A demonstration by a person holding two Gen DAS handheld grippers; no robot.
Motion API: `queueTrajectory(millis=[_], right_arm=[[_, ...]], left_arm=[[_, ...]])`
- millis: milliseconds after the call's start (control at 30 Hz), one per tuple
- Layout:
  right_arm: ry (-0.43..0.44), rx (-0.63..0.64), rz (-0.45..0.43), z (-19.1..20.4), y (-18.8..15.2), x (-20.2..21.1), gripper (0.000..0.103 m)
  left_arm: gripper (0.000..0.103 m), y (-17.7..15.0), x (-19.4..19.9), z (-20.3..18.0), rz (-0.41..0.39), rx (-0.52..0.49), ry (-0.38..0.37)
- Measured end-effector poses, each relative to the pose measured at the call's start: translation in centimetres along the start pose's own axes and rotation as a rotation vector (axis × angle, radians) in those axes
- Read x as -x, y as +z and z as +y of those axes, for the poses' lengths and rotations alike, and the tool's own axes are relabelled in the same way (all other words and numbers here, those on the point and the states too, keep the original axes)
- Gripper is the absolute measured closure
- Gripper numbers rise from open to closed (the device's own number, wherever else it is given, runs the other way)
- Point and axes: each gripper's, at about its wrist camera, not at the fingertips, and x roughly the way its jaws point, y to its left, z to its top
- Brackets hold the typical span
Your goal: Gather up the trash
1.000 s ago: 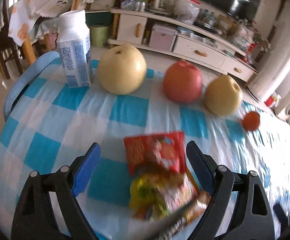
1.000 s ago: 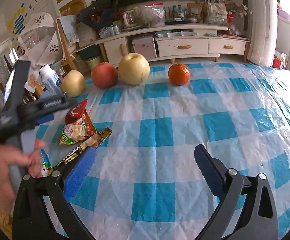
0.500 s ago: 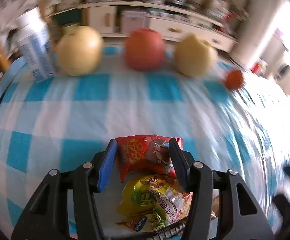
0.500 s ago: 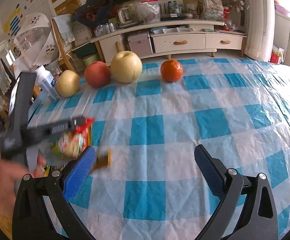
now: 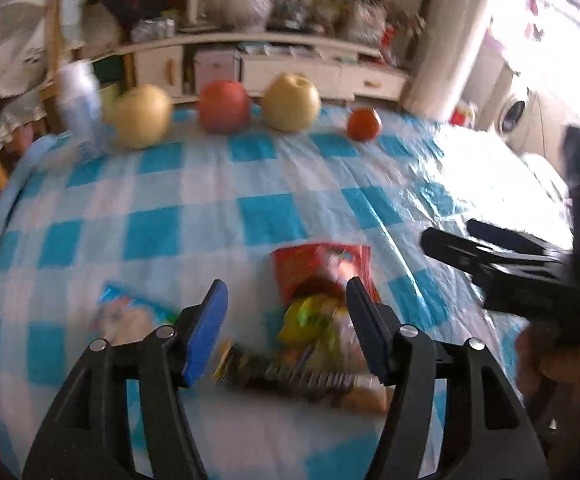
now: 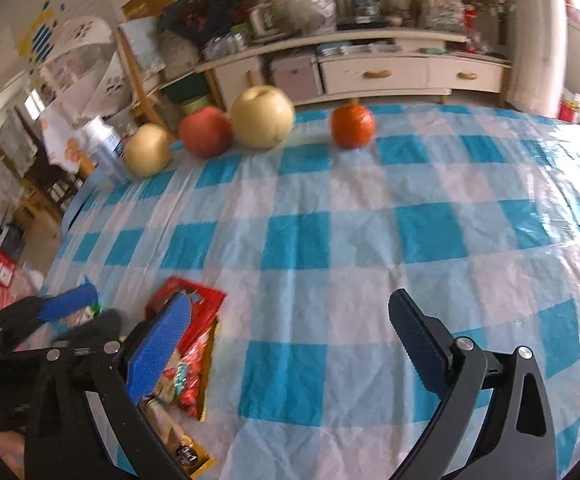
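Observation:
A pile of snack wrappers lies on the blue-checked tablecloth (image 5: 218,216): a red packet (image 5: 314,264), a yellow-green packet (image 5: 310,320) and a dark bar wrapper (image 5: 290,376). My left gripper (image 5: 286,320) is open and hovers over the pile, with the wrappers lying loose between and under its fingers. A pale blue-edged wrapper (image 5: 126,316) lies to its left. In the right wrist view the red packet (image 6: 194,320) sits by the left finger of my right gripper (image 6: 290,344), which is open and empty. The left gripper (image 6: 62,312) shows at far left there.
Along the table's far edge stand a white bottle (image 5: 80,112), two yellow pears (image 5: 142,116) (image 5: 292,102), a red apple (image 5: 224,106) and an orange (image 5: 364,124). A cluttered sideboard (image 6: 370,72) stands beyond the table. The right gripper (image 5: 530,268) shows at the right.
My left gripper was shut on the red packet half a second ago; now it is open and the wrappers lie loose on the cloth. It swung right with them, toward my right gripper.

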Motion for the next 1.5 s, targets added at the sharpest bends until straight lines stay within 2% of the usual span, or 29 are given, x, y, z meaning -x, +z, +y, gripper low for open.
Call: queueTrajectory(millis=[133, 200, 367, 500, 633, 767, 833, 933, 1033, 1067, 1133, 1167, 1333, 1367, 1400, 1500], right_arm=[[0.054, 0.068, -0.013, 2.0, -0.1, -0.4, 0.007], [0.077, 0.115, -0.006, 3.1, -0.2, -1.1, 0.029], [0.080, 0.202, 0.027, 4.6, -0.3, -3.4, 0.042], [0.108, 0.226, 0.055, 4.6, -0.2, -4.2, 0.042], [0.178, 0.165, 0.105, 3.5, 0.0, -4.7, 0.043], [0.265, 0.111, 0.165, 2.9, -0.3, -4.8, 0.046], [0.269, 0.112, 0.193, 3.0, -0.5, -4.9, 0.046], [0.295, 0.120, 0.214, 3.4, -0.7, -4.7, 0.046], [0.322, 0.137, 0.226, 3.8, -0.9, -4.2, 0.046], [0.330, 0.143, 0.225, 3.9, -1.0, -4.0, 0.046], [0.341, 0.151, 0.223, 3.9, -1.0, -3.6, 0.046], [0.334, 0.157, 0.218, 3.8, -0.9, -3.4, 0.046], [0.179, 0.188, 0.129, 3.4, -0.4, -2.7, 0.040], [0.140, 0.206, 0.101, 3.6, -0.3, -2.5, 0.036], [0.122, 0.219, 0.084, 3.8, -0.2, -2.5, 0.032], [0.098, 0.266, 0.035, 5.0, -0.2, -2.4, 0.027]], left_arm=[[0.040, -2.8, 2.7, 2.1, -0.014, 0.119, 0.028], [0.040, -4.4, 3.5, 2.8, -0.007, 0.165, 0.024], [0.040, -6.8, 2.7, 1.7, 0.035, 0.212, -0.029], [0.040, -6.8, 1.4, -0.8, 0.050, 0.174, -0.058], [0.040, -6.2, 0.0, -2.2, 0.047, 0.194, -0.064], [0.040, -5.6, -1.8, -3.0, 0.065, 0.197, -0.002], [0.040, -5.6, -2.3, -2.9, 0.073, 0.204, 0.017], [0.040, -5.4, -2.4, -3.0, 0.067, 0.165, 0.082], [0.039, -5.4, -2.4, -2.7, 0.078, 0.118, 0.114], [0.038, -5.6, -2.3, -2.6, 0.086, 0.090, 0.139], [0.026, -6.0, -2.1, -1.8, 0.097, 0.069, 0.184], [0.025, -6.4, -1.8, -1.3, 0.099, 0.070, 0.190], [0.025, -7.8, -0.1, 1.5, 0.113, 0.072, 0.222], [0.025, -7.9, 0.1, 1.8, 0.117, 0.075, 0.231], [0.025, -8.0, 0.3, 1.9, 0.119, 0.073, 0.243], [0.025, -7.9, 0.4, 1.5, 0.104, 0.059, 0.242]])
